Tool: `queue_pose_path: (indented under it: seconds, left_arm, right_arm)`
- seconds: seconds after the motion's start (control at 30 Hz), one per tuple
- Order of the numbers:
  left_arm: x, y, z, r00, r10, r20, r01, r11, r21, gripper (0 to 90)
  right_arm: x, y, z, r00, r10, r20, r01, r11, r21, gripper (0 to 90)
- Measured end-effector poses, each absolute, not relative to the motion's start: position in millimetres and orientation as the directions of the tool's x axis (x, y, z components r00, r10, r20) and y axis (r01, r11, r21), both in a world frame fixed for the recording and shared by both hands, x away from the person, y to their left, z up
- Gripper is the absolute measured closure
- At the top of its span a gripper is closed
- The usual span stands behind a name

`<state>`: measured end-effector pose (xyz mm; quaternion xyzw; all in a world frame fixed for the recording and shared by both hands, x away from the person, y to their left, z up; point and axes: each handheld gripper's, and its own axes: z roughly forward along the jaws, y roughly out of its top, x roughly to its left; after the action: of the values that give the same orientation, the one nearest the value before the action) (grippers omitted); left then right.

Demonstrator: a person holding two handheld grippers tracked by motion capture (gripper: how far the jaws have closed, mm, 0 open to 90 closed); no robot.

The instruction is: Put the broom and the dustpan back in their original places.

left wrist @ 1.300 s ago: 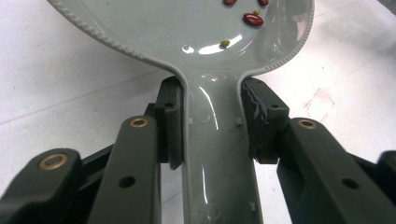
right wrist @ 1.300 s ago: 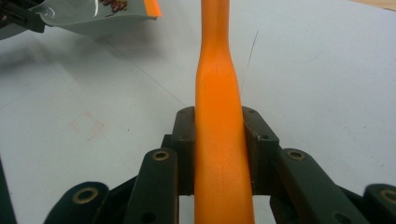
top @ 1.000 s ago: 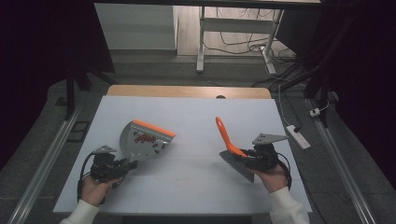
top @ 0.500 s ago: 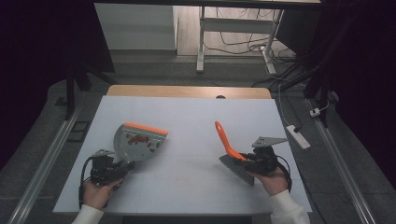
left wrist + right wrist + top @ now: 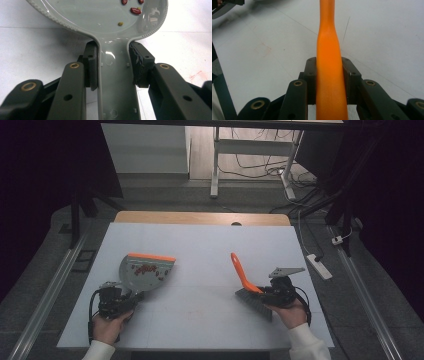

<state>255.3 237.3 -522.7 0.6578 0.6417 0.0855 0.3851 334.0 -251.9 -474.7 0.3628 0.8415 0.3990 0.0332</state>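
Left gripper clamps dustpan, now lowered, flatter; right gripper clamps brush, unmoved.

High view dim, dark surroundings, table evenly lit; glare on dustpan; close-ups soft.

The dustpan, clamped by its handle in the left gripper, has tipped back from a steep tilt to lie flatter, its orange lip farther from the person; red beans now show in its tray. The brush in the right gripper has shifted slightly.
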Motion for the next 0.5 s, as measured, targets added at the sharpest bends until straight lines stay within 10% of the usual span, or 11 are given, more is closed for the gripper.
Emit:
queue_pose_path:
  seconds: [0.5]
  left_arm:
    - [260.5, 235.8, -530.2, 0.146, 0.917, -0.371, 0.799, 0.112, 0.591, 61.5]
  right_arm:
    - [353.2, -263.5, -486.5, -0.683, 0.699, 0.211, 0.628, 0.415, 0.658, 67.7]
